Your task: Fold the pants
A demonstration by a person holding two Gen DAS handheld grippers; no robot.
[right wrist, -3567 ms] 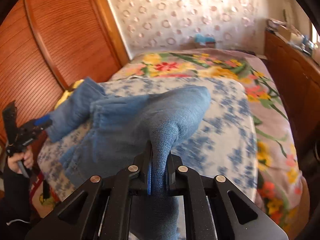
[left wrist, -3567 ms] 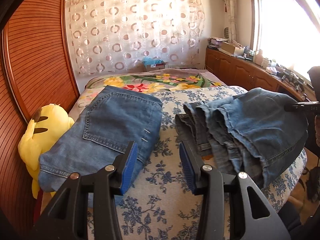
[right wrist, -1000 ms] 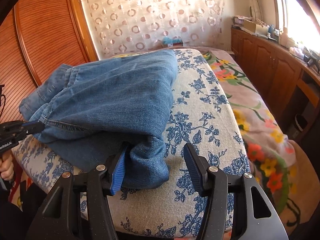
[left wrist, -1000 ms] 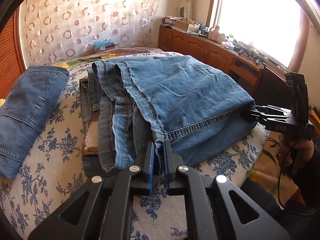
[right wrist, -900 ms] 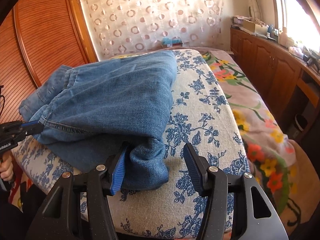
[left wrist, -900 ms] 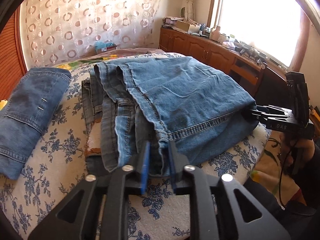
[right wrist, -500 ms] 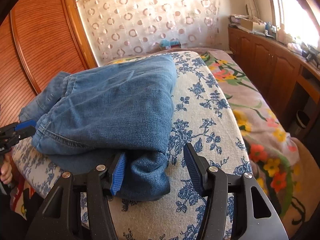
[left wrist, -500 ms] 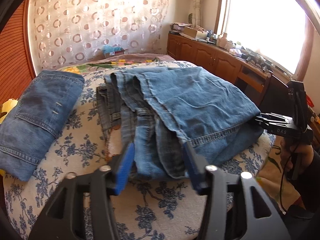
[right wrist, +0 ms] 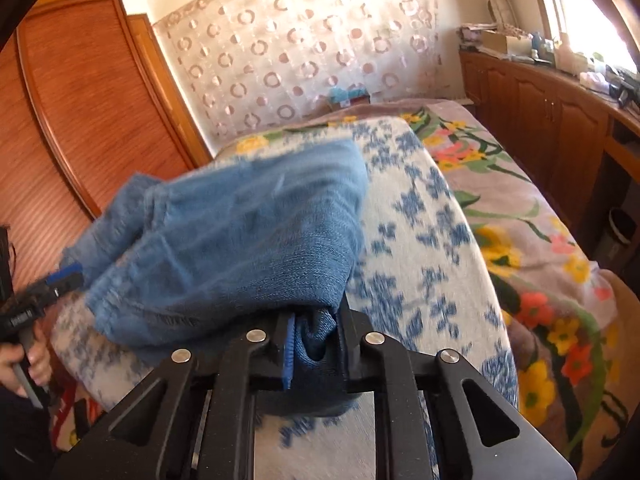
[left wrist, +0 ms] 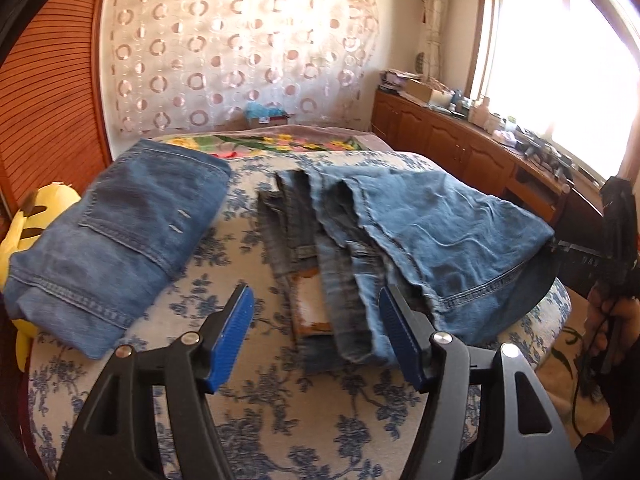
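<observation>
Blue jeans (left wrist: 440, 232) lying half-folded on the floral cushion.
They are sitting right of centre, layers bunching, waistband edges fanning toward the upper left.

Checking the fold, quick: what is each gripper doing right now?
Left gripper: opening, nothing between its pads.
Right gripper: closing on a fold of the light jeans.

bare blanket (left wrist: 256, 236) between 2 jeans

Matt denim pants (left wrist: 440, 232); ribbed wood wardrobe (left wrist: 52, 92)
</observation>
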